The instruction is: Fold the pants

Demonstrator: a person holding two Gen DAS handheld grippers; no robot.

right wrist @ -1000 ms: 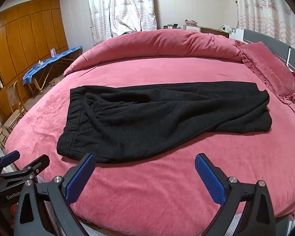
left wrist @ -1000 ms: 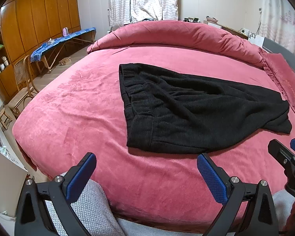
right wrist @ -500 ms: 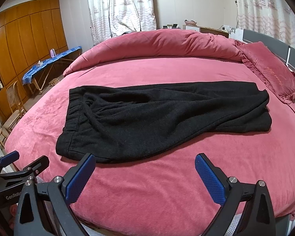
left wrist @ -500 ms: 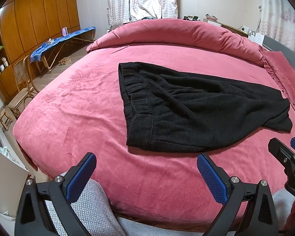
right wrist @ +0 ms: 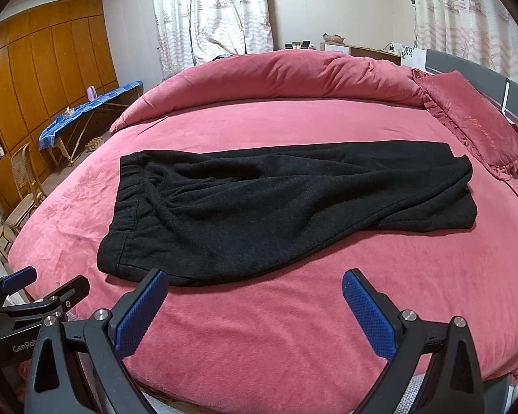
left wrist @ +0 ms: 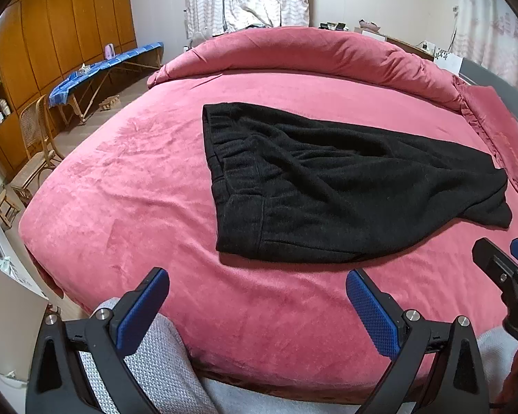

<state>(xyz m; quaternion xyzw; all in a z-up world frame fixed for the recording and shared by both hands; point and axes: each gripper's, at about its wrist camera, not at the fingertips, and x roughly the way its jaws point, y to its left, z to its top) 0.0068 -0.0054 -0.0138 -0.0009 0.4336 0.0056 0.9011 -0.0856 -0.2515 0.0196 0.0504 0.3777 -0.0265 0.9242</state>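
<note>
Black pants lie across the red bed, waistband to the left, legs stacked and running right toward the pillow. The cloth is wrinkled near the waistband. My left gripper hovers open over the bed's near edge, short of the waistband corner, with nothing between its blue pads. My right gripper is open too, just in front of the pants' near hem, holding nothing. Each gripper shows at the edge of the other's view.
A rolled red duvet lines the far side of the bed, and a red pillow sits at the right. An ironing board, a wicker chair and wooden wardrobes stand at the left. Grey-clad legs show below.
Both grippers have edged slightly forward toward the pants. The pants have not moved and both grippers stay open.
</note>
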